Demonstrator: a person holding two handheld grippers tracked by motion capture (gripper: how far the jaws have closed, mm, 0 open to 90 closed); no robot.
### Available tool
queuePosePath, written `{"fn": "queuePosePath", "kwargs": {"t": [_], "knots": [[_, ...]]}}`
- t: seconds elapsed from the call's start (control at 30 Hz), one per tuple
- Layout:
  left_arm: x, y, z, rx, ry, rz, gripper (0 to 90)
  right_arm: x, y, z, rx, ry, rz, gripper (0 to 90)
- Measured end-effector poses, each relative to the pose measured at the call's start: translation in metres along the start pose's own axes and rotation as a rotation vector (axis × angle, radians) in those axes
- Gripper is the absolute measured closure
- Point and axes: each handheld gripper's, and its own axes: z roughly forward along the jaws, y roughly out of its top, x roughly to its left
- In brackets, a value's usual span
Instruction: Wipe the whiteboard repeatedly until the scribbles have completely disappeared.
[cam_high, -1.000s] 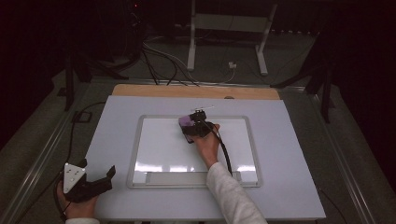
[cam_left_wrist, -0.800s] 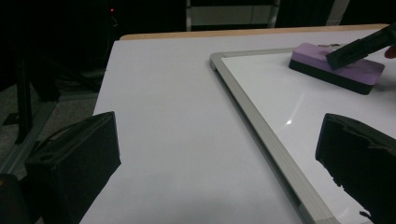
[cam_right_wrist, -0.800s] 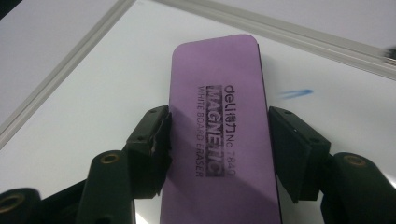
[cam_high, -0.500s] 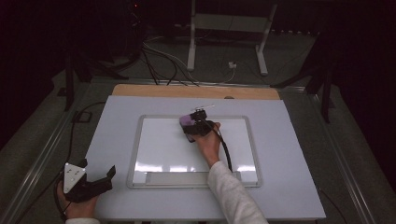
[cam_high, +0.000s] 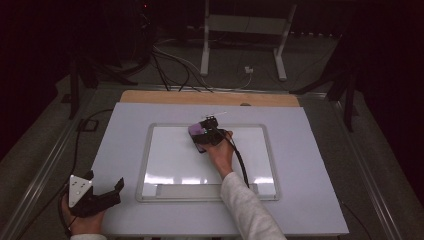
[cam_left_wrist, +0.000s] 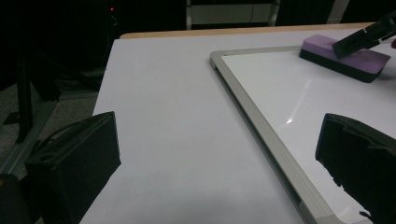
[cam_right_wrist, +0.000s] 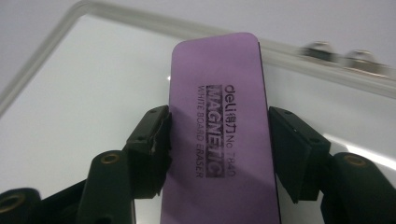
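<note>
The right hand-held gripper (cam_high: 206, 135) was clamped on a purple eraser (cam_right_wrist: 219, 135), its two black pads pressing the eraser's long sides. The eraser lay flat on the whiteboard (cam_high: 165, 165), near the board's far edge and a little left of its middle; in the left gripper view it sat just inside the board's frame. Its purple top bore printed lettering. The whiteboard rested on a pale sheet (cam_high: 310, 200) that covered the bench. The left hand-held gripper (cam_high: 112, 192) sat at the near left corner of that sheet, well apart from the eraser, its jaws wide apart with nothing between them.
</note>
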Motion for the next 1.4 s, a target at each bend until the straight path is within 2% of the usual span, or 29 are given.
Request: {"fn": "queuePosePath", "kwargs": {"t": [0.03,0.1,0.23,0.3,0.37,0.43,0.47,0.63,0.7,0.77,0.9,0.93,1.0,1.07,1.17,1.4], "knots": [[0.000,0.000,0.000,-0.003,-0.001,0.000,0.6,0.003,0.000,0.000,0.000,-0.002,-0.011,41.7],[0.000,0.000,0.000,-0.004,-0.002,0.002,0.6,-0.001,-0.001,0.000,-0.002,0.005,0.002,41.7],[0.000,0.000,0.000,-0.001,0.000,0.000,0.6,-0.021,-0.001,-0.008,-0.015,-0.083,0.075,41.7],[0.000,0.000,0.000,-0.003,0.001,0.002,0.6,-0.031,-0.003,-0.011,-0.021,-0.092,0.101,41.7],[0.000,0.000,0.000,-0.001,0.001,0.002,0.6,-0.034,-0.005,-0.013,-0.027,-0.089,0.111,41.7],[-0.001,0.000,0.000,0.003,0.001,0.006,0.6,-0.032,-0.006,-0.012,-0.037,-0.095,0.105,41.7],[-0.001,0.000,0.000,0.003,0.002,0.006,0.6,-0.030,-0.006,-0.012,-0.037,-0.082,0.107,41.7],[-0.001,0.000,0.001,0.004,0.001,0.007,0.6,-0.005,-0.007,-0.005,-0.024,-0.014,0.032,41.7],[-0.001,0.001,0.001,0.001,-0.001,0.008,0.6,0.000,-0.007,-0.004,-0.022,-0.023,0.012,41.7],[-0.001,0.000,0.000,0.002,-0.001,0.006,0.6,-0.004,-0.006,-0.005,-0.020,-0.018,0.038,41.7],[0.001,0.000,-0.001,-0.006,0.002,-0.004,0.6,-0.023,-0.004,-0.010,-0.030,-0.110,0.110,41.8],[0.001,0.000,-0.001,-0.005,0.002,-0.004,0.6,-0.027,-0.004,-0.011,-0.031,-0.123,0.118,41.8],[0.000,0.000,0.000,-0.002,0.002,-0.003,0.6,-0.029,-0.004,-0.012,-0.028,-0.119,0.136,41.8],[-0.001,0.000,0.000,0.001,0.000,0.002,0.6,-0.026,-0.004,-0.012,-0.030,-0.128,0.123,41.8],[-0.001,0.000,0.001,0.003,0.000,0.006,0.6,-0.016,-0.005,-0.007,-0.029,-0.070,0.099,41.8],[-0.003,0.001,0.004,0.006,-0.005,0.010,0.6,0.014,-0.013,-0.004,-0.014,0.050,-0.024,41.7]]}}
